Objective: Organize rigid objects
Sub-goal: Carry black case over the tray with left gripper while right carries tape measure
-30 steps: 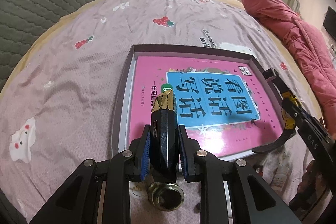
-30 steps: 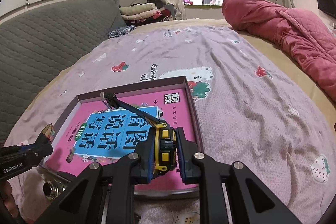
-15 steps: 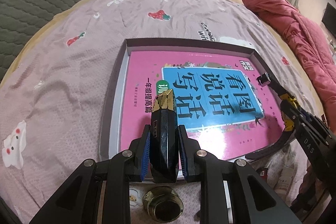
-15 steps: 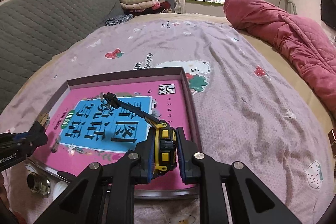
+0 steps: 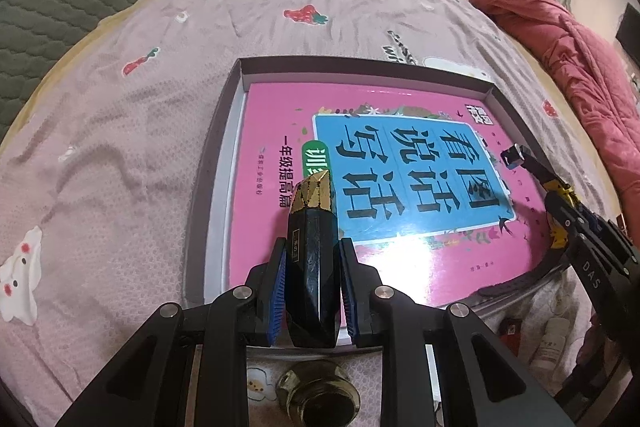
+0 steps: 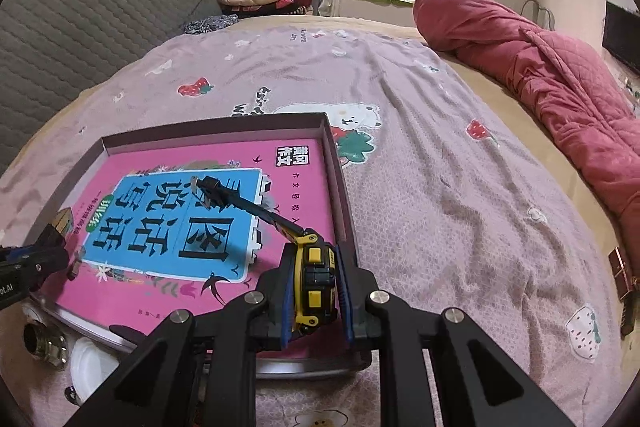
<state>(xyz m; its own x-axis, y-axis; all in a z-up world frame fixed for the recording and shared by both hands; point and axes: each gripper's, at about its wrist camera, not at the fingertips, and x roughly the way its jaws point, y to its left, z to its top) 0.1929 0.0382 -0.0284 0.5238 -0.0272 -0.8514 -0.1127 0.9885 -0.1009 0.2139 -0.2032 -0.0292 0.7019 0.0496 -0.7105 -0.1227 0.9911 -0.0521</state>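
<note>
A shallow purple-rimmed box (image 5: 216,131) lies on the bed with a pink book (image 5: 400,187) inside it. My left gripper (image 5: 312,287) is shut on a dark faceted bottle with a gold cap (image 5: 312,227), held over the book's near left corner. My right gripper (image 6: 316,291) is shut on a yellow and black tape measure (image 6: 314,277), whose black strap and hook (image 6: 212,187) stretch out over the book's blue panel (image 6: 180,219). The right gripper and its tape measure (image 5: 560,203) also show at the right edge of the left wrist view.
A brass fitting (image 5: 316,395) lies on the sheet just in front of the box, also seen as the brass fitting (image 6: 44,343) beside a white lid (image 6: 92,367). Small bottles (image 5: 548,343) sit at the near right. A red quilt (image 6: 560,75) lies along the bed's right side, a grey headboard (image 6: 88,15) to the left.
The left gripper with the bottle has sunk a little and come closer over the book's near corner. The right gripper has turned slightly, still holding the tape measure over the box.
</note>
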